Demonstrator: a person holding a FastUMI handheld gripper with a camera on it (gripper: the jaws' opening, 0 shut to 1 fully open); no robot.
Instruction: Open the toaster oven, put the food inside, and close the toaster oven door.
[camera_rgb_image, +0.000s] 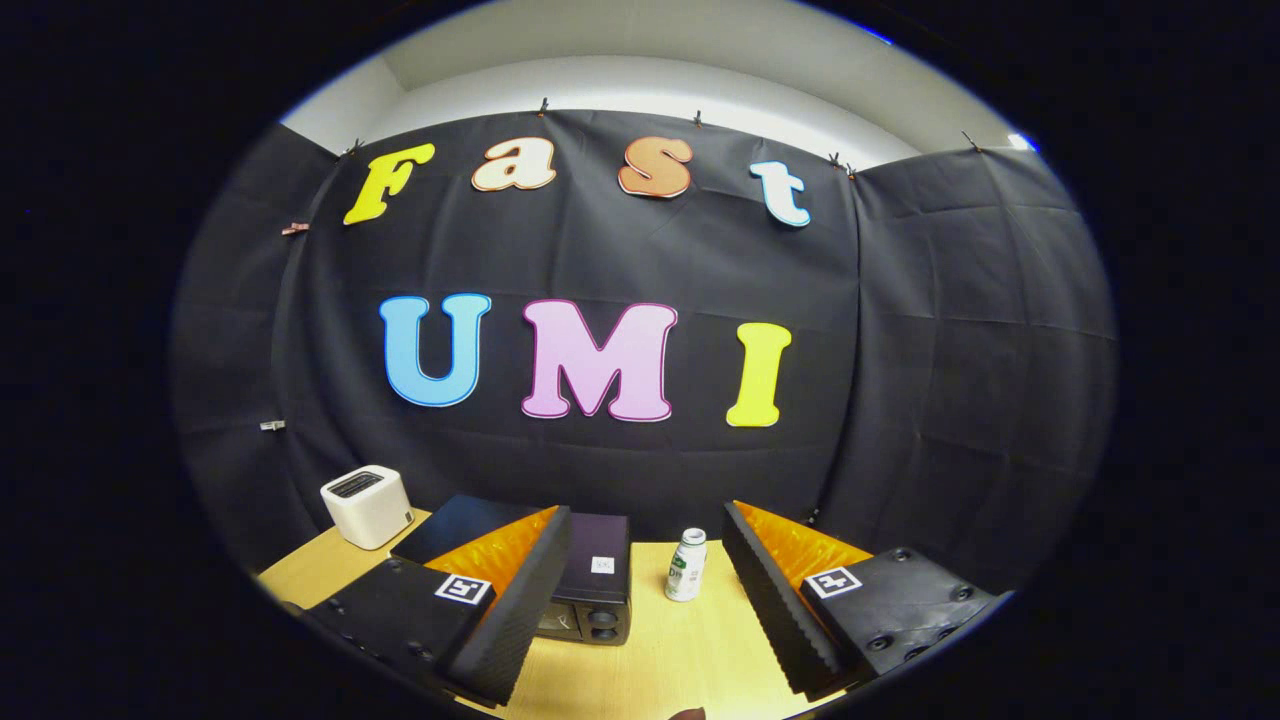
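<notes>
One black cloth wall (950, 380) takes up most of the frame, from the upper left across to the right, with a strip of pale wall (640, 85) above it. Below it, across the bottom of the frame, lies one light wooden bench (660, 640).

One hand-held gripper (640, 600) reaches in from the bottom of the frame with its two fingers spread wide, nothing between them but bare bench; each finger carries one square marker tag.

One dark toaster oven (595, 585) stands on the bench at lower centre-left, partly hidden behind the left finger. Its door looks closed, and two round knobs show at its front right. What may be a dark flat panel lies just behind it to the left, though I cannot tell what it is.

One white toaster (367, 505) sits at the lower left, near the cloth. One small white bottle (686, 565) stands upright at lower centre, between the fingers and beyond them, just right of the oven.
</notes>
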